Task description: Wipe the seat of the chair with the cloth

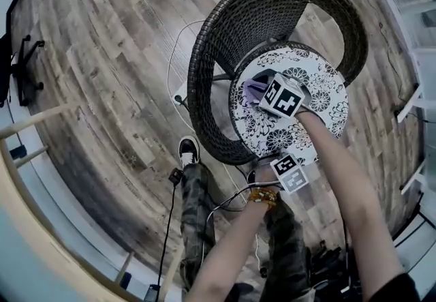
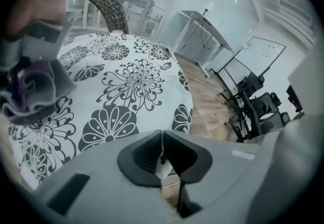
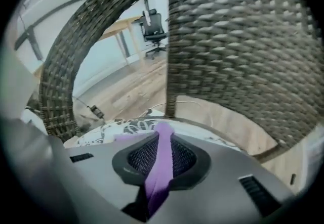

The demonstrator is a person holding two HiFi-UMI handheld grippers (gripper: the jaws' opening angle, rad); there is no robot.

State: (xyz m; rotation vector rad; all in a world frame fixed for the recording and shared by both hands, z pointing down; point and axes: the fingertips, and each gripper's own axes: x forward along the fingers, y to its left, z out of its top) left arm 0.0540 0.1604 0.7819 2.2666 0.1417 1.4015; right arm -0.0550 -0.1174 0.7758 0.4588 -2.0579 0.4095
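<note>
Round wicker chair (image 1: 204,62) on wood floor (image 1: 102,89), seen from above. Seat (image 1: 323,99) is a white cushion with black flower print, inside the wicker ring.

Right gripper (image 3: 161,153): fingers clamped on purple cloth (image 3: 163,134). A strip of the cloth runs up between the pads and pokes out past the tips. The head view shows this gripper over the seat's left-middle part, marker cube on top, with the cloth bunched under and just left of the cube, down on the cushion. The left gripper view shows the same bunch lying on the print near the seat's left side. The right gripper view looks at the wicker back, close.

Left gripper (image 2: 162,153): fingers all but closed, just a thin slit. A pale sliver sits in the slit; cannot tell if it is the seat's edge. This gripper is at the seat's near rim, pointing across the cushion, well apart from the cloth.

Both forearms reach in from the bottom of the head view. Person's legs (image 1: 197,205) in camo trousers and one dark shoe (image 1: 189,151) are beside the chair's near side.
</note>
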